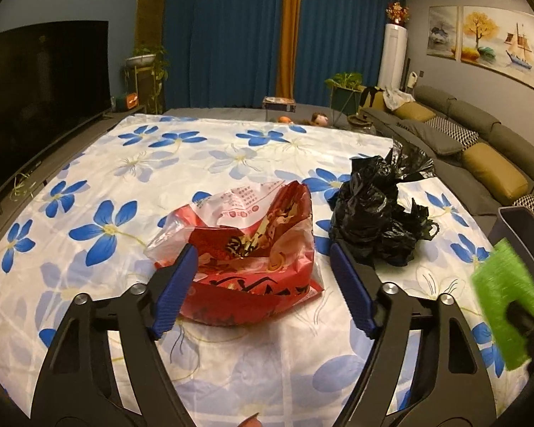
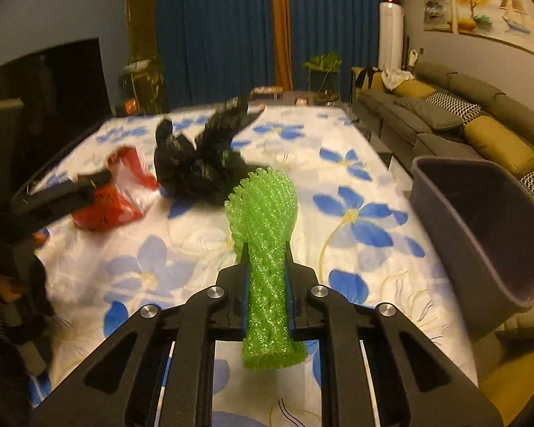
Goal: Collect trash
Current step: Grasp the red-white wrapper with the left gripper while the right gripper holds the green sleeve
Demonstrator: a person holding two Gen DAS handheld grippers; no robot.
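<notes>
A red snack bag (image 1: 252,249) with clear plastic lies crumpled on the flowered tablecloth (image 1: 99,178). My left gripper (image 1: 262,249) stands open around it; the left pad is at the bag's edge and the right pad is apart from it. To the right of it lies a crumpled black plastic bag (image 1: 377,213). My right gripper (image 2: 266,249) is shut on a green foam net sleeve (image 2: 263,213), held above the cloth. In the right wrist view the red snack bag (image 2: 124,195) and the black plastic bag (image 2: 195,156) lie to the left, with the left gripper (image 2: 53,195) blurred beside them.
A grey bin (image 2: 445,227) stands at the table's right edge, near the green sleeve. A grey sofa (image 2: 445,117) with yellow cushions runs along the right. A dark television (image 1: 42,89) stands on the left. Blue curtains (image 1: 231,35) hang at the back.
</notes>
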